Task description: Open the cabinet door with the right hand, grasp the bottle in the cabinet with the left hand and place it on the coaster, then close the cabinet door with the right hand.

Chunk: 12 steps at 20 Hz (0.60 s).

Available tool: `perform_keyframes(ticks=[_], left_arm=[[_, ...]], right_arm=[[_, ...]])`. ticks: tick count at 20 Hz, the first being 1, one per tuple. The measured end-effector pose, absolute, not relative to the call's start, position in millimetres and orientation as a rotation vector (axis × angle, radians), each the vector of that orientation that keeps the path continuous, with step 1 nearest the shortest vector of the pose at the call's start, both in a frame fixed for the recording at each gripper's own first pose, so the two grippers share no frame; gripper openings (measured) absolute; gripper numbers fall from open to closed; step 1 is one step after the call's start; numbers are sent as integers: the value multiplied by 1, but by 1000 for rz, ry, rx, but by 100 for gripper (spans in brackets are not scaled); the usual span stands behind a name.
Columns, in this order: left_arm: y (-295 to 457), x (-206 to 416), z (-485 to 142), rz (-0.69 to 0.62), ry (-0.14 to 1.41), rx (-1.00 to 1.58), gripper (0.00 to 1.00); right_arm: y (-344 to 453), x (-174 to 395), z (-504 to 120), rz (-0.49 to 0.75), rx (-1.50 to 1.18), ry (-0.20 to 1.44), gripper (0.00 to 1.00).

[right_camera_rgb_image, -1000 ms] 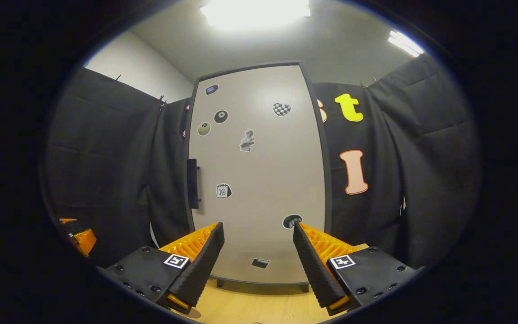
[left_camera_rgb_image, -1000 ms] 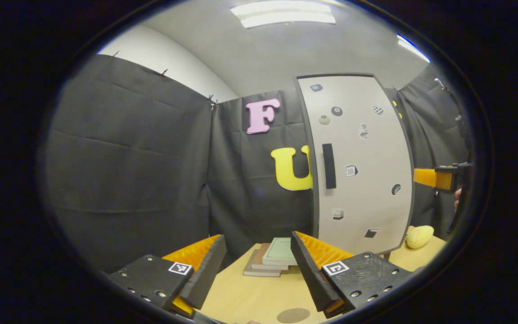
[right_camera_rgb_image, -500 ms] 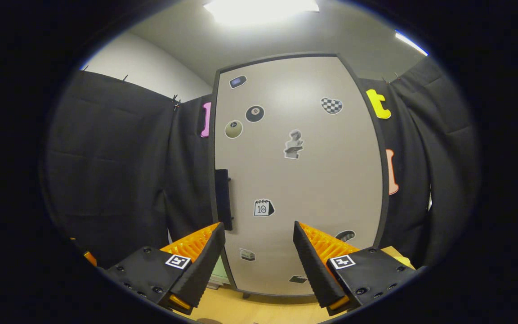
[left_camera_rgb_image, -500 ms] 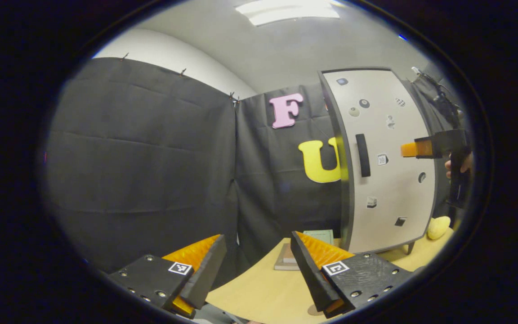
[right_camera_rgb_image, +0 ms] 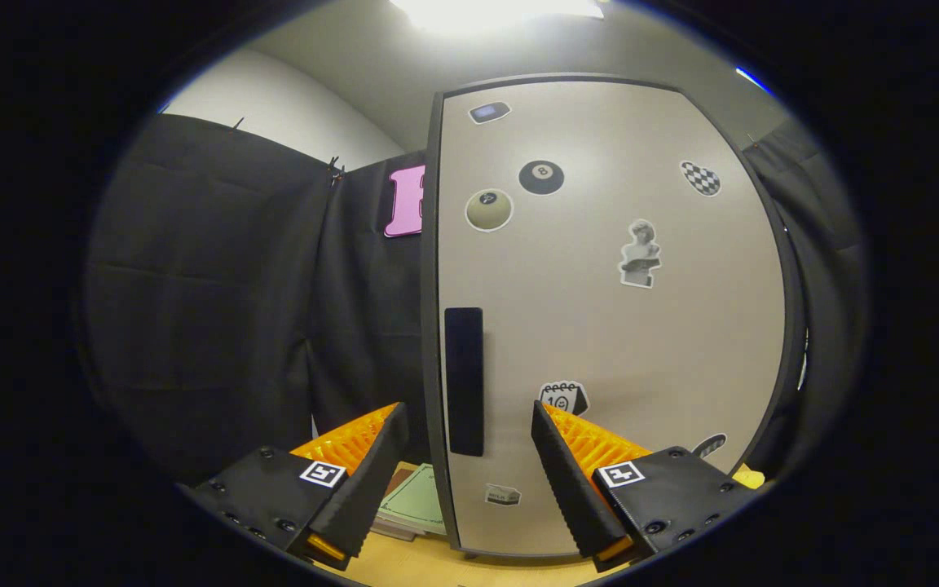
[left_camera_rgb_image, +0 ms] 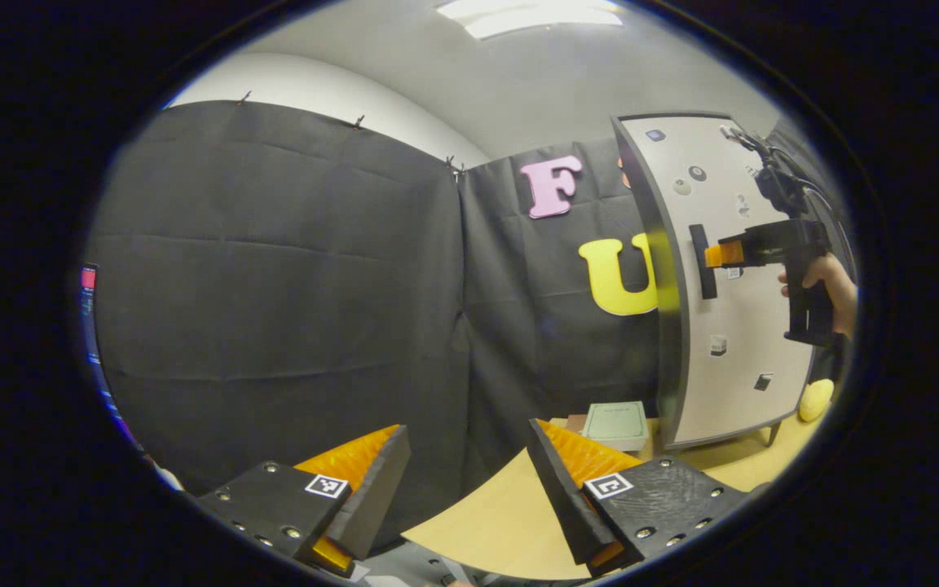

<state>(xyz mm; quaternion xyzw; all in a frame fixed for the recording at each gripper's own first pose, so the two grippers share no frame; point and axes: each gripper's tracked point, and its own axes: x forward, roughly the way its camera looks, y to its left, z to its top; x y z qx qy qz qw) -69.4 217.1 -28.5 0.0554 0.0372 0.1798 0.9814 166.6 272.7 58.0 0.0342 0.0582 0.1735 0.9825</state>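
In the right gripper view, the right gripper [right_camera_rgb_image: 469, 456] has its fingers spread wide apart and holds nothing. Between them, farther off, stands the black door handle [right_camera_rgb_image: 464, 381], an upright bar near the left edge of the cabinet door [right_camera_rgb_image: 608, 326]. The fingers do not touch it. The door is shut and carries several stickers; the bottle cannot be seen behind it. Low at the left of the door lies a stack of books [right_camera_rgb_image: 414, 507] on the wooden table [right_camera_rgb_image: 429, 567].

In the left gripper view, the left gripper [left_camera_rgb_image: 469, 473] is also wide apart and empty, over the near edge of the table [left_camera_rgb_image: 494, 530]. At the far right, the right gripper [left_camera_rgb_image: 722, 254], held by a hand [left_camera_rgb_image: 832, 281], reaches close to the door handle [left_camera_rgb_image: 703, 261] on the cabinet door [left_camera_rgb_image: 730, 342]. The books [left_camera_rgb_image: 616, 424] lie left of the cabinet's foot, and a yellow object [left_camera_rgb_image: 815, 399] sits at its right.
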Motion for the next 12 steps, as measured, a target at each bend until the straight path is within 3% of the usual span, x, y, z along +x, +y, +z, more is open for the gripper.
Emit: perform_keyframes(ticks=[4, 5, 6, 7, 8, 10, 12], left_arm=[[237, -76, -34, 397, 89, 113, 89], [240, -78, -34, 404, 92, 111, 88], [243, -81, -34, 409, 93, 108, 87], [244, -82, -35, 415, 94, 105, 92], [244, -81, -35, 420, 96, 102, 87], [246, -83, -37, 426, 101, 97, 87], [247, -84, -38, 426, 105, 93, 87]], right_arm=[[284, 193, 63, 297, 32, 117, 96], [285, 198, 62, 281, 25, 130, 88], [285, 204, 60, 265, 24, 144, 88], [284, 207, 57, 252, 28, 160, 78], [286, 210, 55, 247, 32, 176, 77], [289, 212, 47, 250, 31, 217, 71], [297, 213, 39, 279, 41, 258, 71]])
